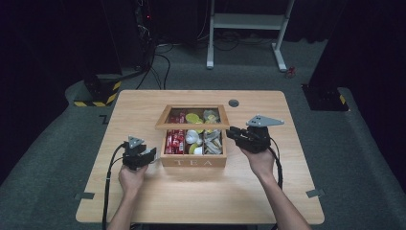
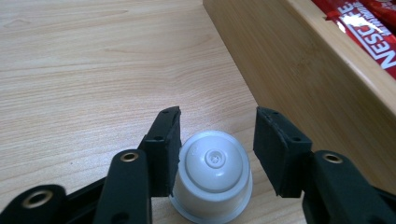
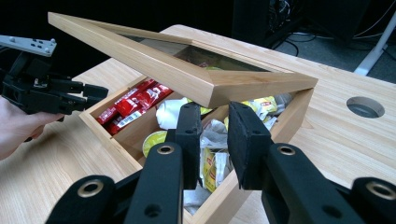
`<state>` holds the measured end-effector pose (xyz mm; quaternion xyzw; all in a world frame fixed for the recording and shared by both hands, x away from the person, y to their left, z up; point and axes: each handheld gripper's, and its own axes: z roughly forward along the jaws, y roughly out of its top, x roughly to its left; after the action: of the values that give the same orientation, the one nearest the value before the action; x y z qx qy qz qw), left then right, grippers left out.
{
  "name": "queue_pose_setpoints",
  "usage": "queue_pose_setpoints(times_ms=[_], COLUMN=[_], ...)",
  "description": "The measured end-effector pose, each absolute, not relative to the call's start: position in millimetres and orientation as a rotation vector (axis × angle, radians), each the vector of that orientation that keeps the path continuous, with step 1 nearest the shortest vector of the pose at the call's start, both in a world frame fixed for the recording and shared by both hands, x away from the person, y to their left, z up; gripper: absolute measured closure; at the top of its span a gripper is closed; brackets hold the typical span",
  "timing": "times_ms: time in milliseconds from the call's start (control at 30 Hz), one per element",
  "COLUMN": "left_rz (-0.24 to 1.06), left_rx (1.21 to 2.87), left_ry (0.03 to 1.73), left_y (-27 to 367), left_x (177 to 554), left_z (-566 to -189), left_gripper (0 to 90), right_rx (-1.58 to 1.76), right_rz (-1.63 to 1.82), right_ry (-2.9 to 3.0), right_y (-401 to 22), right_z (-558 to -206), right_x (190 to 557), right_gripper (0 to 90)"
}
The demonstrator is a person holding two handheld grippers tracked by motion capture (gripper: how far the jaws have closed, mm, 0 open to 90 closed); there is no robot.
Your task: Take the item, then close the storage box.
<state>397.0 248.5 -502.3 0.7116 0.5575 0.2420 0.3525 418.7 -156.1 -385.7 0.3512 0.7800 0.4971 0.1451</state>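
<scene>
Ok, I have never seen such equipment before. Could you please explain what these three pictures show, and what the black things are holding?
There is no machine here: a person holds black two-jaw tongs in each hand. One picture looks down from above; the other two come from small cameras riding on the tongs. On the light wooden table stands a wooden box marked TEA, filled with red sachets and other small packets. The right tongs appear to pinch the box's glass-paned wooden lid, holding it half raised. A small white plastic capsule stands on the table between the jaws of the left tongs: one pad touches it, the other is apart, so it is not gripped.
</scene>
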Motion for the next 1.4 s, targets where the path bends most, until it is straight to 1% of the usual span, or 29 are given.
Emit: queue_pose_setpoints(times_ms=[67, 133, 500, 667, 767, 1133, 1400], left_rz=[0.633, 0.641, 0.657, 0.686, 0.674, 0.691, 0.689], left_rx=[1.851, 1.843, 1.805, 1.827, 1.797, 1.777, 1.746], left_ry=[1.44, 1.435, 1.406, 1.391, 1.409, 1.448, 1.517], left_y=[249, 250, 257, 264, 271, 288, 303], left_x=[397, 395, 379, 370, 366, 350, 343], left_z=[-502, -500, -489, -488, -489, -495, -506], left_gripper=[55.1, 56.0, 49.5, 48.0, 47.1, 44.7, 43.5], right_rx=[1.015, 1.016, 1.017, 1.02, 1.021, 1.041, 1.044], right_rz=[1.43, 1.428, 1.425, 1.415, 1.414, 1.436, 1.434], right_ry=[2.246, 2.245, 2.252, 2.245, 2.249, 2.251, 2.26], right_y=[-156, -156, -156, -155, -155, -156, -157], right_z=[-385, -385, -387, -389, -391, -404, -410], right_x=[419, 419, 417, 415, 413, 407, 405], right_gripper=[74.5, 74.5, 74.4, 74.4, 74.4, 73.6, 73.6])
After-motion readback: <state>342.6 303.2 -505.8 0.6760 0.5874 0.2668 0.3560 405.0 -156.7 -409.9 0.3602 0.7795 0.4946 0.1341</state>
